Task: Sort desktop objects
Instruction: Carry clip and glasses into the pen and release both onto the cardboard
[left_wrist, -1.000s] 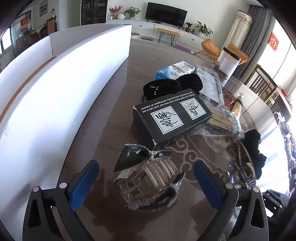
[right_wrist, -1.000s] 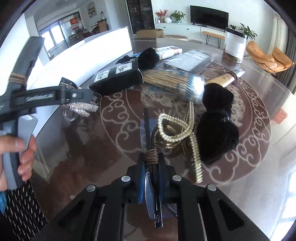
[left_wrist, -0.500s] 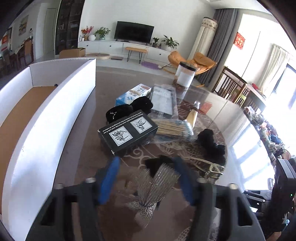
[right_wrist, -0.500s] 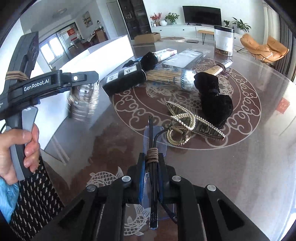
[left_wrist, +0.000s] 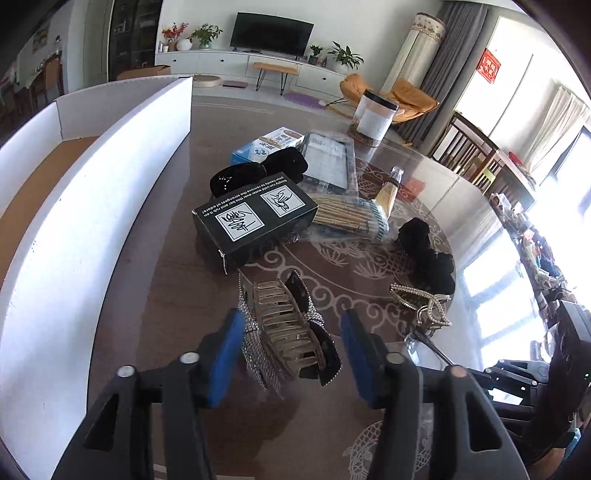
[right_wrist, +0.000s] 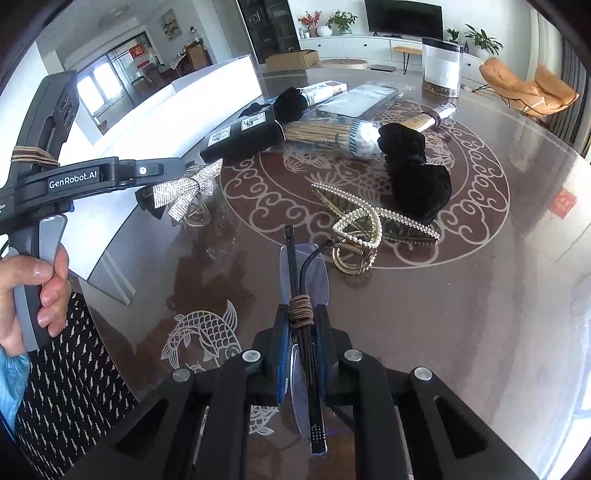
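My left gripper (left_wrist: 291, 328) is shut on a rhinestone bow hair claw (left_wrist: 288, 332) and holds it above the glass table; the claw also shows in the right wrist view (right_wrist: 184, 195), hanging from the left gripper. My right gripper (right_wrist: 301, 325) is shut on a pair of glasses (right_wrist: 303, 295) with dark arms bound by brown cord. A pearl hair claw (right_wrist: 365, 229) and a black scrunchie (right_wrist: 417, 177) lie ahead of the right gripper. A black box (left_wrist: 255, 218) lies beyond the left gripper.
A long white cardboard box (left_wrist: 85, 206) with a brown floor stands open along the table's left side. A bundle of sticks (left_wrist: 347, 218), a blue-white packet (left_wrist: 266, 144), a plastic sleeve (left_wrist: 328, 158), a tube (left_wrist: 388, 192) and a jar (left_wrist: 373, 114) sit farther back.
My left gripper closed on the rhinestone hair claw and lifted it off the table. My right gripper, still holding the glasses, drew back a little from the pearl claw.
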